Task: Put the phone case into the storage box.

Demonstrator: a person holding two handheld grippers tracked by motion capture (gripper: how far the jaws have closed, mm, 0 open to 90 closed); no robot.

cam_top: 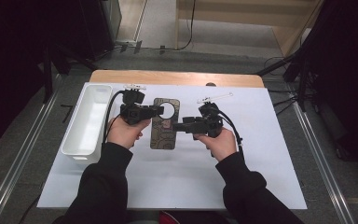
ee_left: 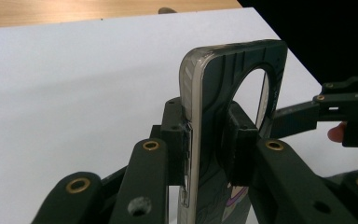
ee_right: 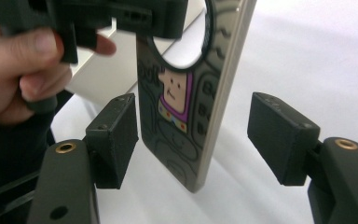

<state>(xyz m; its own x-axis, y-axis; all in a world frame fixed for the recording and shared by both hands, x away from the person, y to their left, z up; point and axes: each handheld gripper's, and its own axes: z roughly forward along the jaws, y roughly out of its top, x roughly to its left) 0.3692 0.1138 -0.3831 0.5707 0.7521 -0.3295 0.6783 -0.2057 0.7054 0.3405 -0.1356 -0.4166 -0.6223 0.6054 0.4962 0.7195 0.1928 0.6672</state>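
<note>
A dark patterned phone case [cam_top: 164,133] with a large round cut-out and a cartoon figure printed on it is held above the white sheet. My left gripper [cam_top: 161,110] is shut on its upper end; in the left gripper view the pads [ee_left: 175,140] clamp the case [ee_left: 214,88] on both faces beside the hole. My right gripper [cam_top: 177,127] comes in from the right at the case's lower half. In the right gripper view the case [ee_right: 186,116] stands between the two pads of the right gripper [ee_right: 196,135]. The left pad [ee_right: 116,135] is close to it and the right pad well clear.
A white rectangular bin [cam_top: 86,121] stands at the left of the white sheet [cam_top: 261,154]. Two small clear strips lie near the sheet's far edge, one [cam_top: 134,87] behind the left gripper and one [cam_top: 214,98] behind the right. A wooden table edge [cam_top: 177,77] runs beyond them.
</note>
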